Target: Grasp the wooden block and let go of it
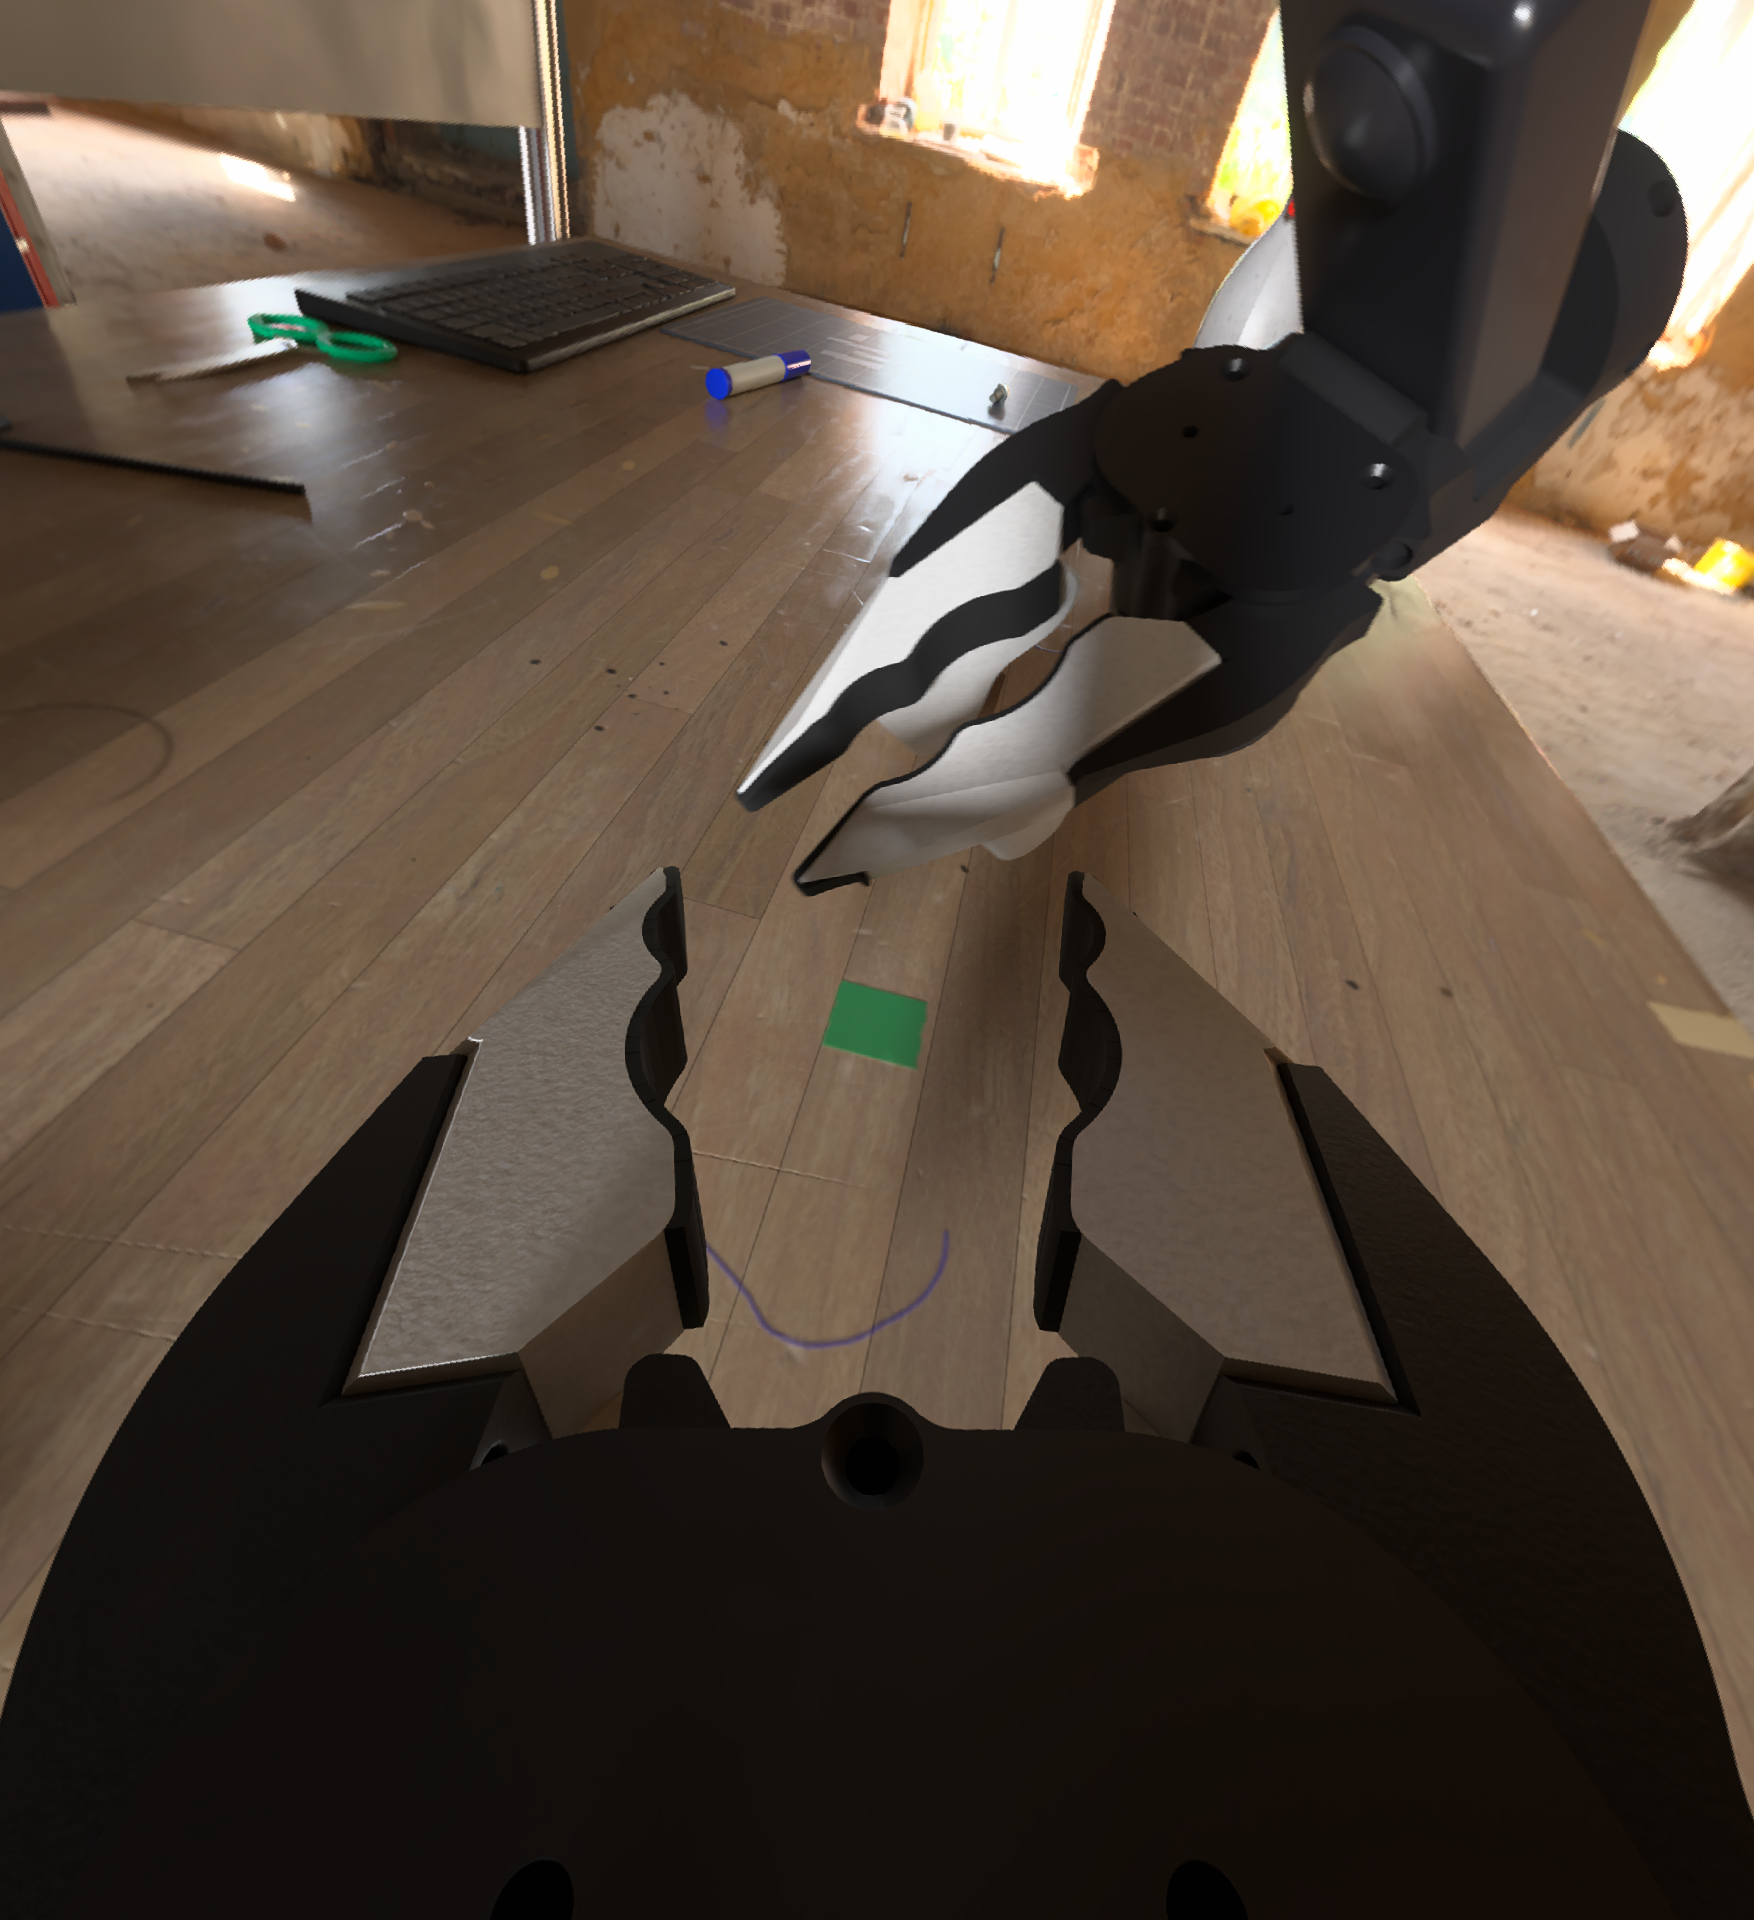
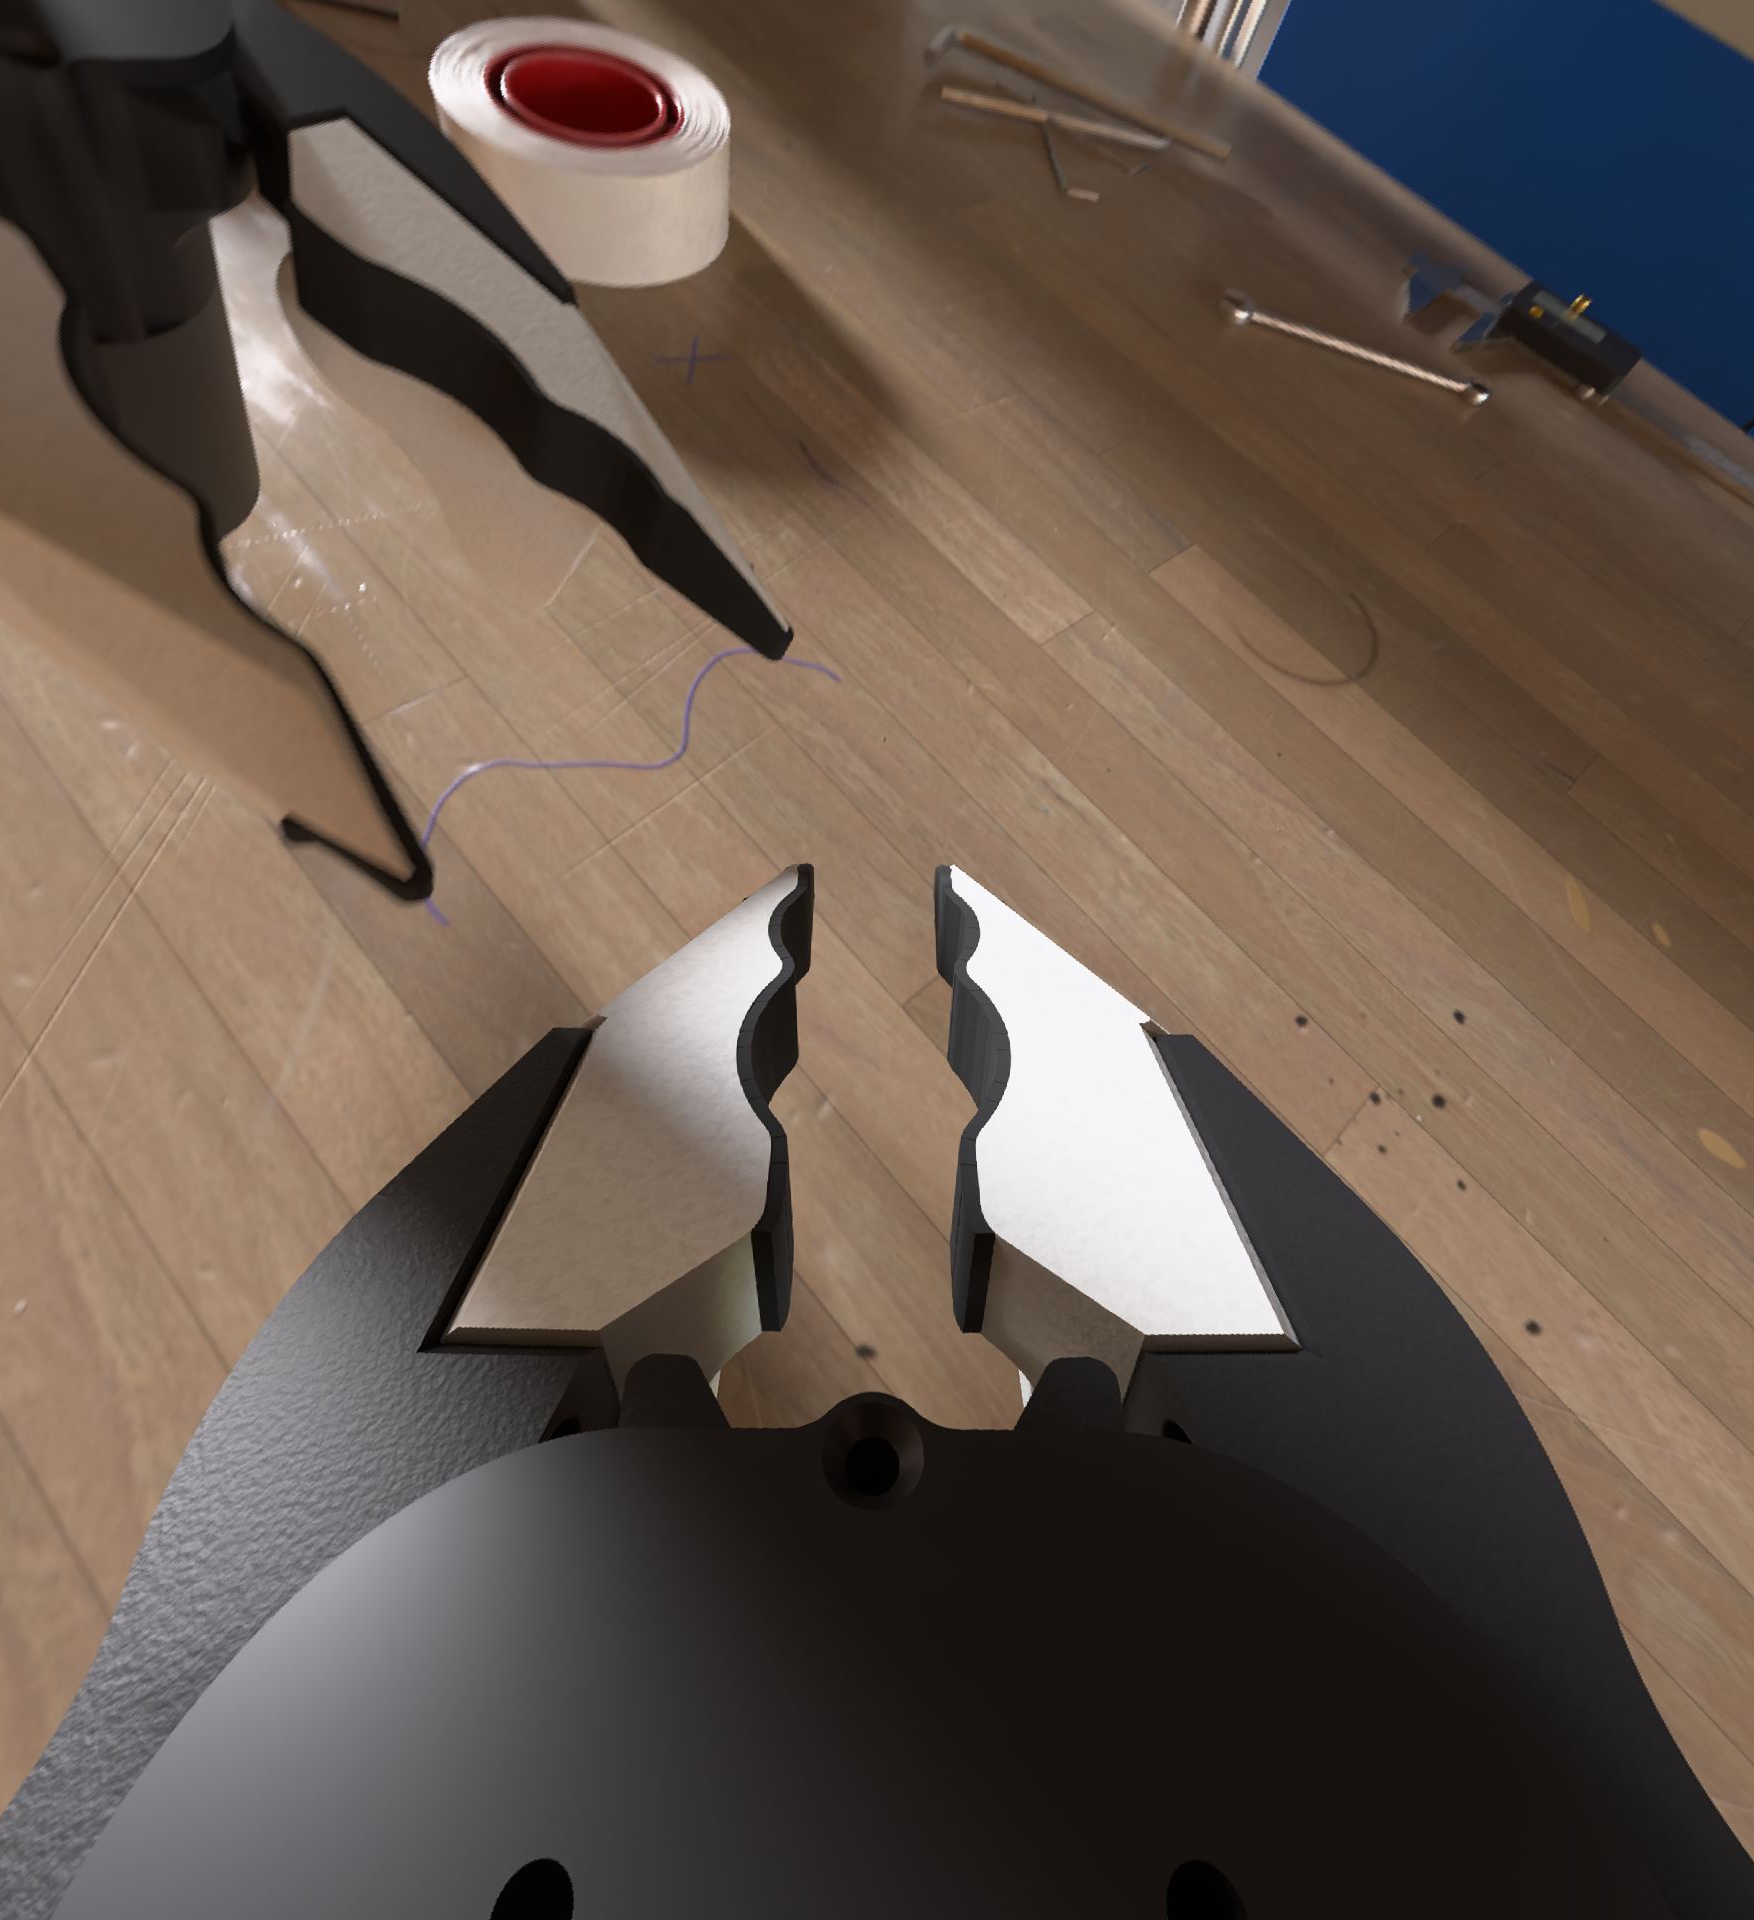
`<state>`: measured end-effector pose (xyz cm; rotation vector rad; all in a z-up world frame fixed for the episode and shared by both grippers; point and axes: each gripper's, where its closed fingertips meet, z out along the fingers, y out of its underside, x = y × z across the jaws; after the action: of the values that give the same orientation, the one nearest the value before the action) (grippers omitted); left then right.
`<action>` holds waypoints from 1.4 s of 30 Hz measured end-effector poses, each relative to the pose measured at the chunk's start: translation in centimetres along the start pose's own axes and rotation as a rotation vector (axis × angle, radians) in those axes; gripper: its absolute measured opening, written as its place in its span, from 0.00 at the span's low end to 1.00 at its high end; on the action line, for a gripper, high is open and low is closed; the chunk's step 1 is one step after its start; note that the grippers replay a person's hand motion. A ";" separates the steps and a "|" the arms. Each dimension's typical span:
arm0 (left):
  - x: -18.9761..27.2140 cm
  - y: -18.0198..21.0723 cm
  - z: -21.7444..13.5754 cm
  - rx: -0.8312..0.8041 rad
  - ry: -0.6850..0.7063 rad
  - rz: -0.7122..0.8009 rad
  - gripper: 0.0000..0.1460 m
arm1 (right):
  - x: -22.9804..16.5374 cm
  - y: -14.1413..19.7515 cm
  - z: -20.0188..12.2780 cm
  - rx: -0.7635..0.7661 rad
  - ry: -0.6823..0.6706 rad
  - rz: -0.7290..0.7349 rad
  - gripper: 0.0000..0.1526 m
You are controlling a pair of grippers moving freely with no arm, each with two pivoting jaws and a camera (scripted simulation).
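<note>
1. Wooden block is not showing in either view; only a flat green square (image 1: 874,1023) is lying on the table (image 1: 333,727) ahead of the left gripper (image 1: 871,894), so I cannot tell where the block is sitting.
2. Left gripper is hovering over that square with its jaws standing wide and holding nothing, probably lined up with a marked spot.
3. Scissors (image 1: 317,341), a keyboard (image 1: 530,301) and a blue-capped marker (image 1: 757,372) are lying far back, well apart from the work area and out of the way.
4. Right gripper (image 2: 873,883) is hanging to the right, angled towards the same patch, its jaws standing narrowly apart and empty.
5. Tape roll (image 2: 587,135) is sitting beyond the left gripper in the right wrist view.
</note>
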<state>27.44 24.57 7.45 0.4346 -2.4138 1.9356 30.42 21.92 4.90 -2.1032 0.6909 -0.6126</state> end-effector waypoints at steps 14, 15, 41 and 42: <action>1.2 0.3 0.1 -0.008 0.028 0.088 0.47 | -2.1 -1.9 -0.8 0.209 -0.100 0.038 0.13; 1.2 0.3 0.1 -0.010 0.028 0.090 0.45 | -2.3 -1.8 -1.0 0.215 -0.112 0.032 0.13; 1.2 0.3 0.2 -0.009 0.032 0.075 0.34 | 3.3 0.4 -7.9 0.325 0.023 0.105 0.22; 1.2 0.3 0.2 -0.010 0.034 0.075 0.34 | 5.0 1.3 -8.8 0.302 0.100 0.117 0.22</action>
<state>26.24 24.23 7.36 0.3135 -2.4516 1.9422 28.16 13.10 9.56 -1.7510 0.7227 -0.7127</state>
